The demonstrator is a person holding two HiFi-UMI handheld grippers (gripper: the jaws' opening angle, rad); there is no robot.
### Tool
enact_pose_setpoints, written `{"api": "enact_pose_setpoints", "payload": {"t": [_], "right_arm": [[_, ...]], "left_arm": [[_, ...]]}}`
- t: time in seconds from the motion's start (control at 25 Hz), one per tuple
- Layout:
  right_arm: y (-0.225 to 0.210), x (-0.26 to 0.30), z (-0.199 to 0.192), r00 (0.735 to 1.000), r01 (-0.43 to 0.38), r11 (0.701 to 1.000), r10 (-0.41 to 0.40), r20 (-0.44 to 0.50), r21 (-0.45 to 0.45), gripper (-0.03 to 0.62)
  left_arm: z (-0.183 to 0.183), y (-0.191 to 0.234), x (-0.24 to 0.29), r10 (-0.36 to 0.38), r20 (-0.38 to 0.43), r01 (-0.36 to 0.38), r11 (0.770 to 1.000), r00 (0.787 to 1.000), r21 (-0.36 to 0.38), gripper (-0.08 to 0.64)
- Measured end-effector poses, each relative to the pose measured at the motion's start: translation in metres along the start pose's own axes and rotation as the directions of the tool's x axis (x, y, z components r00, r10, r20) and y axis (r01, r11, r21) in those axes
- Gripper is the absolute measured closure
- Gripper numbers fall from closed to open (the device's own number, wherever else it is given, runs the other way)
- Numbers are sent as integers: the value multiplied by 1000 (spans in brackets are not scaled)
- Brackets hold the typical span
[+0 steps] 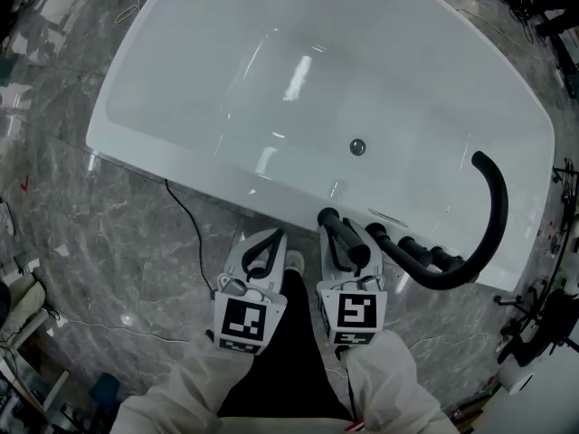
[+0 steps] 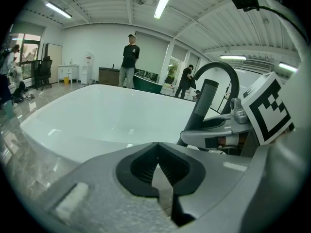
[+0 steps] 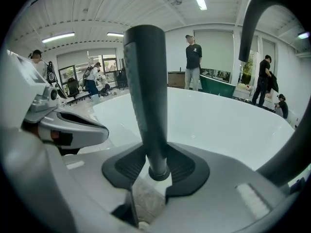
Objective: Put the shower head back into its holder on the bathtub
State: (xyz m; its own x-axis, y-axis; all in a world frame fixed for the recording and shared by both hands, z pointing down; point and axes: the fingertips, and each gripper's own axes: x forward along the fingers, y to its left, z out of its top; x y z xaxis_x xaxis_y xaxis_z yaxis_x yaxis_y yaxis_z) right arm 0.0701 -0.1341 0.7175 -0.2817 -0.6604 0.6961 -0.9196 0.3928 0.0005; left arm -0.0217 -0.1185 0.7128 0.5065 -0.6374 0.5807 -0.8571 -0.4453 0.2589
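Leftward, grey marble floor (image 1: 109,242) and a thin black cable (image 1: 185,213), left gripper (image 1: 271,240) pinched together, empty, beside the white bathtub (image 1: 226,183), right gripper (image 1: 344,238) clamped on the black shower head (image 1: 330,218) at the rim, hose (image 1: 496,215) arched right, people (image 2: 130,52) stood behind.

Floor (image 1: 118,242): grey veined stone is spreading beneath everything in the head view.
Bathtub (image 1: 271,188): a white tub is standing directly on the floor, its long near rim facing the person.
Cable (image 1: 181,204): a thin black line is lying on the floor, trailing from beside the tub's near wall toward the person.
Drain (image 1: 357,146): a small round fitting is sitting in the tub's bottom.
Tub rim, near right corner: black knobs (image 1: 425,253) and a curved black spout (image 1: 496,208) are standing on it.
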Motion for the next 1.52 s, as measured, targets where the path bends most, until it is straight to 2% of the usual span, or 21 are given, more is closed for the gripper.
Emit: {"api": "enact_pose_setpoints", "payload": {"t": [0.2,0.48,0.76,1.12,1.32,1.52], "right_arm": [[1,0,1,1000,2,1000,-2,-4,3,454],[2,1,-5,1000,-6,998,6,4,55,446],[2,-2,-13,999,-19,997,21,-28,77,413],[8,-28,-22,998,-26,992,32,-51,126,427],[11,-55,0,1000,-24,989,25,-5,147,451],[4,-90,38,999,-21,989,13,51,150,457]], "left_arm": [[-1,0,-4,9,-1,-9,1000,1000,-6,560],[-5,-5,-9,13,1,-13,1000,1000,-3,560],[-7,-9,-16,23,0,-23,1000,1000,-7,560],[-1,-16,-32,27,4,-27,1000,1000,4,560],[18,-22,-45,21,18,-22,999,1000,33,560],[55,-32,-64,12,41,-15,998,999,66,560]]}}
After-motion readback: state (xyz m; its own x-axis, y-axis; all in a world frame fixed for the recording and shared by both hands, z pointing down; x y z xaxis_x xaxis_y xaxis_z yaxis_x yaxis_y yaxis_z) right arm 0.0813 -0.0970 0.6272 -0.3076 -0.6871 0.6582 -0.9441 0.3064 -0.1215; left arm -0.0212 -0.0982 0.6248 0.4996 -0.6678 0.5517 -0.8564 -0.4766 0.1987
